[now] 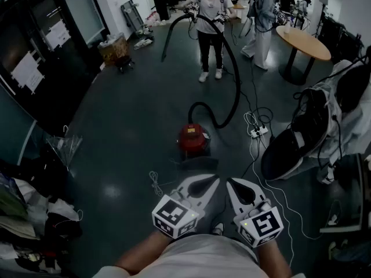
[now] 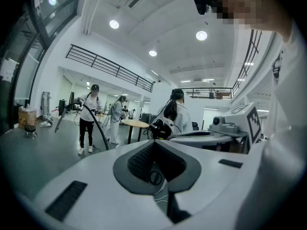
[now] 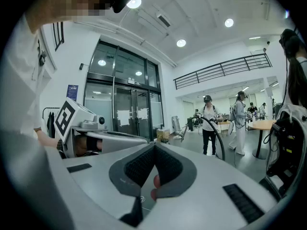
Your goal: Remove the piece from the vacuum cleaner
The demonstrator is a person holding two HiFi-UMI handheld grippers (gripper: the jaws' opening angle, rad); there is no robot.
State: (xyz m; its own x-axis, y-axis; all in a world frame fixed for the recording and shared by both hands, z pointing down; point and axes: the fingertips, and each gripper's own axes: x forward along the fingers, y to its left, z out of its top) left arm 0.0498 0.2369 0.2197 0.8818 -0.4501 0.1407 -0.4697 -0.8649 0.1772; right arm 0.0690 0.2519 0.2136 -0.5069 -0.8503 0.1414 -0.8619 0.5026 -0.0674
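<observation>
A red vacuum cleaner [image 1: 193, 138] stands on the dark floor ahead of me, with a dark flat part [image 1: 191, 163] at its near side. Its black hose [image 1: 233, 80] curves away to a person [image 1: 210, 22] who holds the wand at the back of the room. My left gripper [image 1: 214, 180] and right gripper [image 1: 231, 183] are held side by side, low in the head view and short of the vacuum. In each gripper view the jaws meet at the tip: the left gripper [image 2: 154, 143] and the right gripper [image 3: 154, 145] are shut with nothing between them.
A white power strip [image 1: 258, 131] and cables lie right of the vacuum. A chair draped with clothing [image 1: 313, 126] stands at the right, a round wooden table [image 1: 302, 42] beyond it. A small cart [image 1: 116, 50] is at the back left and piled clutter [image 1: 29, 213] at the near left.
</observation>
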